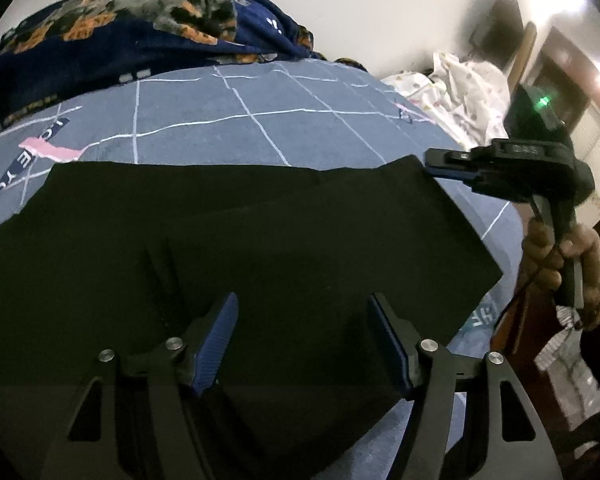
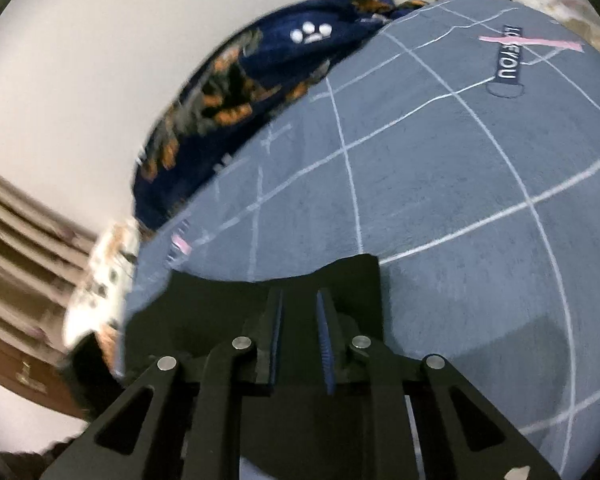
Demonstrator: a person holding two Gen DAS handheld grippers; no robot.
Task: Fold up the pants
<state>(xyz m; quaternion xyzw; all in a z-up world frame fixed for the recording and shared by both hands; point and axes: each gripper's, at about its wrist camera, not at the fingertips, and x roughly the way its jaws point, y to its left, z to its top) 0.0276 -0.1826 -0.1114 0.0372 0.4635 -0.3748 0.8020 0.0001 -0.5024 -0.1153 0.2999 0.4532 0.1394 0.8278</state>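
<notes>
Black pants lie folded flat on a grey-blue bed sheet with white grid lines. My left gripper hovers over their near part, jaws apart, blue pads clear of the cloth. At the pants' far right corner my right gripper pinches the edge, held by a person's hand. In the right wrist view the right gripper has its fingers nearly together with the black cloth bunched around them, a corner sticking up past the tips.
A dark blue blanket with orange patches is heaped along the far side of the bed against a pale wall. A white dotted cloth lies crumpled at the far right. Bare sheet stretches beyond the pants.
</notes>
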